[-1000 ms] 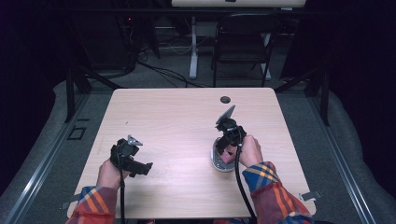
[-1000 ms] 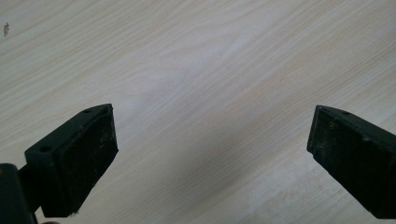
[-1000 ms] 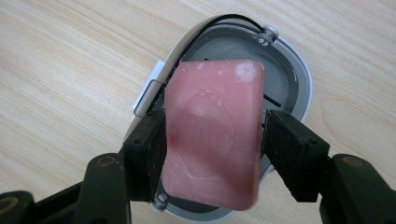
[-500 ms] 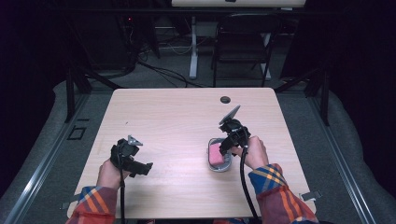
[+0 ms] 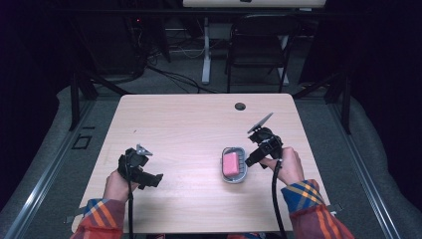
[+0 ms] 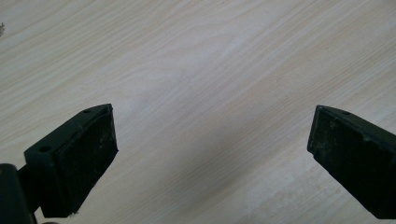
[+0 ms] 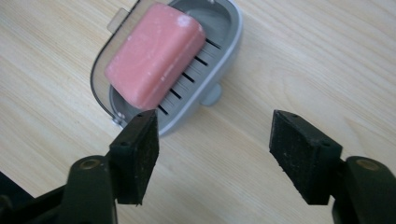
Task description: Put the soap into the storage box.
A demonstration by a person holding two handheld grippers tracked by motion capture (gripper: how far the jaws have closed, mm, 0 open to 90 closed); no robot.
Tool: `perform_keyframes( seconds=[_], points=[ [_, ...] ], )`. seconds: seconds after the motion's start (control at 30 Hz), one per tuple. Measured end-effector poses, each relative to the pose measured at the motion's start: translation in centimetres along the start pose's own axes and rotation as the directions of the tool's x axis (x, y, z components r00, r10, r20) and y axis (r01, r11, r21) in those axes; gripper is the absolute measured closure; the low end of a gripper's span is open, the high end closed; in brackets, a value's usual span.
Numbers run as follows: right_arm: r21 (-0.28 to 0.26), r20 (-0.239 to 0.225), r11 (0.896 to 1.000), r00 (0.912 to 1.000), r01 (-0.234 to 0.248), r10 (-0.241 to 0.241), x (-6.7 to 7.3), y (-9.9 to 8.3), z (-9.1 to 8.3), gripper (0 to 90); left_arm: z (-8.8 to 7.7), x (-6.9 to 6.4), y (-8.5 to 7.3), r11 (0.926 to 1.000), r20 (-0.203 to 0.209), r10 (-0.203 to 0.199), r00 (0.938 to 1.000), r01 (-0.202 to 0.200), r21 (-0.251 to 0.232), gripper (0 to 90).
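Observation:
A pink bar of soap (image 5: 230,163) (image 7: 154,56) lies tilted in a grey soap dish (image 5: 241,177) (image 7: 233,42) on the right half of the wooden table (image 5: 199,129). Just to the right of the dish is my right gripper (image 5: 252,158) (image 7: 215,154). It is open and its jaws have just been opening, with nothing but bare table between them. The dish lies just beyond its left jaw. Near the front left of the table my left gripper (image 5: 150,180) (image 6: 210,154) rests wide open over bare wood.
A small black grommet hole (image 5: 240,106) sits near the table's far edge. Beyond the table stand a dark folding chair (image 5: 259,45) and a white desk leg (image 5: 205,55) with cables on the floor.
My right gripper has drawn back to the right and slightly up from the dish, leaving the soap uncovered in it. Its jaws now stand apart. The left hand has kept still.

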State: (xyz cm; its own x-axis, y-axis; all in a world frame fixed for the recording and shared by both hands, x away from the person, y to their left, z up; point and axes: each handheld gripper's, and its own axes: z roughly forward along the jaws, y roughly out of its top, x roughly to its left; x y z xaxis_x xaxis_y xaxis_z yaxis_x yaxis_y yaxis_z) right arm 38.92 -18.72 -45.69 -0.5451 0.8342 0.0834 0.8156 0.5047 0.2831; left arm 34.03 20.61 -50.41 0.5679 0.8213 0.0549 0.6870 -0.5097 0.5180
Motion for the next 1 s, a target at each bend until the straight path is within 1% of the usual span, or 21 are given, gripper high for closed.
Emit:
perform_keyframes(
  seconds=[0.03,0.1,0.17,0.2,0.23,0.3,0.33,0.37,0.4,0.5,0.53,0.6,0.67,0.7,0.77,0.8,0.83,0.87,0.93,0.97,1.0],
  points=[
    [-0.007,0.010,1.000,0.9999,-0.003,0.003,-0.5,-0.6,-0.5,28.8,0.0,0.0,0.0,1.0000,0.000,0.000,1.0000,0.000,-0.001,1.2],
    [-0.004,0.024,1.000,0.9997,-0.004,0.005,-1.1,-1.2,-0.8,26.5,0.0,0.0,0.0,1.0000,-0.001,-0.001,1.0000,0.001,-0.002,1.2],
    [-0.007,0.022,1.000,0.9997,-0.007,0.008,-1.4,-1.5,-1.0,25.0,0.0,0.0,0.0,1.0000,0.000,-0.001,1.0000,0.001,-0.002,1.2],
    [-0.012,0.034,1.000,0.9994,-0.012,0.012,-2.0,-2.1,-1.1,20.1,0.0,0.0,0.0,1.0000,0.000,-0.001,1.0000,0.001,-0.002,1.2],
    [-0.012,0.034,1.000,0.9994,-0.012,0.012,-2.0,-2.1,-1.1,20.1,0.0,0.0,0.0,1.0000,0.000,-0.001,1.0000,0.001,-0.002,1.2],
    [-0.024,0.050,0.999,0.9983,-0.028,0.029,-2.7,-3.1,-1.3,16.6,0.0,0.0,0.0,1.0000,0.001,0.000,1.0000,0.000,-0.002,1.2],
    [-0.016,0.046,1.000,0.9986,-0.026,0.026,-3.1,-3.4,-1.4,15.0,0.0,0.0,0.0,1.0000,0.001,0.000,1.0000,0.000,-0.002,1.2],
    [-0.016,0.046,1.000,0.9986,-0.026,0.026,-3.1,-3.4,-1.4,15.0,0.0,0.0,0.0,1.0000,0.000,-0.001,1.0000,0.001,-0.002,1.2],
    [-0.038,0.059,0.998,0.9969,-0.050,0.052,-3.4,-4.1,-1.3,14.9,0.0,0.0,0.0,1.0000,0.000,0.000,1.0000,0.000,-0.003,1.2],
    [-0.006,0.066,0.999,0.9970,-0.041,0.041,-4.2,-4.9,-1.3,14.7,0.0,0.0,0.0,1.0000,-0.001,0.003,1.0000,-0.003,-0.003,1.2],
    [-0.006,0.066,0.999,0.9970,-0.041,0.041,-4.2,-4.9,-1.3,14.7,0.0,0.0,0.0,1.0000,-0.001,0.003,1.0000,-0.003,-0.003,1.2],
    [-0.012,0.081,0.999,0.9954,-0.051,0.051,-4.6,-5.4,-1.1,14.5,0.0,0.0,0.0,1.0000,0.000,0.003,1.0000,-0.003,-0.002,1.2],
    [-0.023,0.087,0.997,0.9928,-0.080,0.082,-5.1,-6.2,-0.7,14.3,0.0,0.0,0.0,1.0000,0.000,0.004,1.0000,-0.004,-0.002,1.2],
    [-0.003,0.090,0.998,0.9936,-0.069,0.069,-5.4,-6.4,-0.8,14.3,0.0,0.0,0.0,1.0000,0.001,0.004,1.0000,-0.004,-0.002,1.2],
    [0.000,0.094,0.997,0.9928,-0.076,0.075,-5.5,-6.7,-0.7,14.3,0.0,-0.1,0.0,1.0000,-0.004,0.004,1.0000,-0.004,-0.005,1.2],
    [0.002,0.087,0.996,0.9927,-0.084,0.083,-5.8,-7.2,-0.6,13.8,0.0,-0.1,0.0,1.0000,-0.004,0.006,1.0000,-0.006,-0.003,1.2],
    [-0.011,0.091,0.995,0.9908,-0.100,0.100,-5.8,-7.5,-0.4,13.8,0.0,-0.1,0.0,1.0000,-0.004,0.006,1.0000,-0.006,-0.003,1.2],
    [0.010,0.089,0.996,0.9921,-0.090,0.088,-6.1,-7.7,-0.4,13.5,0.1,-0.1,0.0,1.0000,-0.004,0.006,1.0000,-0.006,-0.003,1.2],
    [0.008,0.094,0.996,0.9912,-0.094,0.093,-6.1,-7.9,-0.3,13.1,0.1,-0.1,0.0,1.0000,-0.004,0.008,1.0000,-0.008,-0.002,1.2],
    [0.018,0.094,0.996,0.9916,-0.091,0.088,-6.3,-8.1,-0.2,12.2,0.1,-0.1,0.0,1.0000,-0.004,0.007,1.0000,-0.007,-0.002,1.2],
    [0.010,0.098,0.994,0.9896,-0.107,0.105,-6.3,-8.6,0.0,9.9,0.1,-0.1,0.0,1.0000,-0.003,0.007,1.0000,-0.007,-0.002,1.2]
  ],
)
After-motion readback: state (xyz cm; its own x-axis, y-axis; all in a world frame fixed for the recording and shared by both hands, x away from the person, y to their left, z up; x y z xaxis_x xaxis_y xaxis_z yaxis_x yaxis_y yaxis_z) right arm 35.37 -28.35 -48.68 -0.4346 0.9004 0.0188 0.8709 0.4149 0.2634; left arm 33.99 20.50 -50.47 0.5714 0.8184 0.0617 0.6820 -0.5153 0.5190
